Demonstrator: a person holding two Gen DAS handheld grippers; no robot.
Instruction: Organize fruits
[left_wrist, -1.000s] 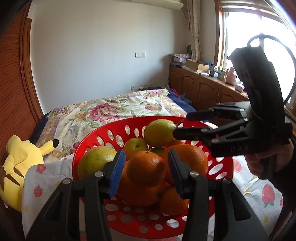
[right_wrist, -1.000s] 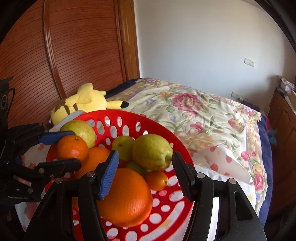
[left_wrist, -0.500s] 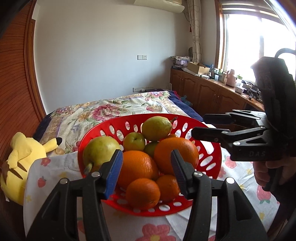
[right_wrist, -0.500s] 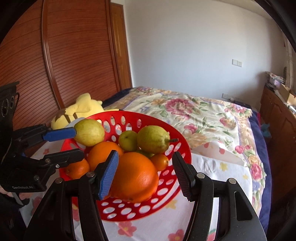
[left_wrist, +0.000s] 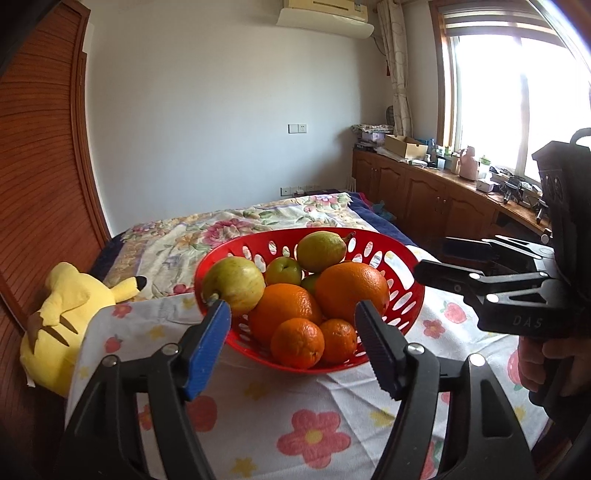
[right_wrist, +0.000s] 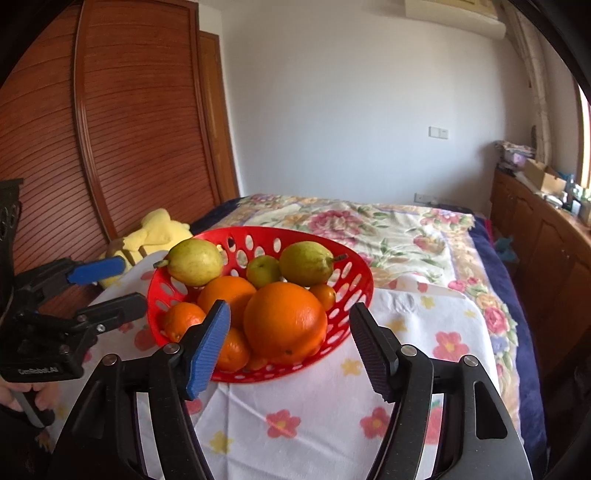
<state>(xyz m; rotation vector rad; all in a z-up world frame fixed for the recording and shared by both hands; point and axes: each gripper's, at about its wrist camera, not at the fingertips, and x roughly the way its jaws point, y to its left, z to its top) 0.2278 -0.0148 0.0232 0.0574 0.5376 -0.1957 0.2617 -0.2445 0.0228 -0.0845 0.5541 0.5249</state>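
A red perforated basket (left_wrist: 402, 295) stands on the flowered cloth (left_wrist: 295, 424), also in the right wrist view (right_wrist: 354, 280). It holds several oranges, such as a big orange (left_wrist: 351, 288) (right_wrist: 284, 321), two pears (left_wrist: 232, 282) (right_wrist: 306, 262) and a small green fruit (left_wrist: 282, 269). My left gripper (left_wrist: 293, 317) is open and empty, just in front of the basket. My right gripper (right_wrist: 290, 325) is open and empty, in front of the basket's right side; it also shows in the left wrist view (left_wrist: 432, 262).
A yellow plush toy (left_wrist: 62, 317) lies at the cloth's left edge. Behind is a bed with a floral quilt (right_wrist: 388, 225). A wooden wardrobe (right_wrist: 110, 129) stands on the left, wooden cabinets (left_wrist: 424, 192) under the window on the right.
Both grippers have pulled back and up from the basket. An orange that was between the left fingers a second ago now lies in the basket.
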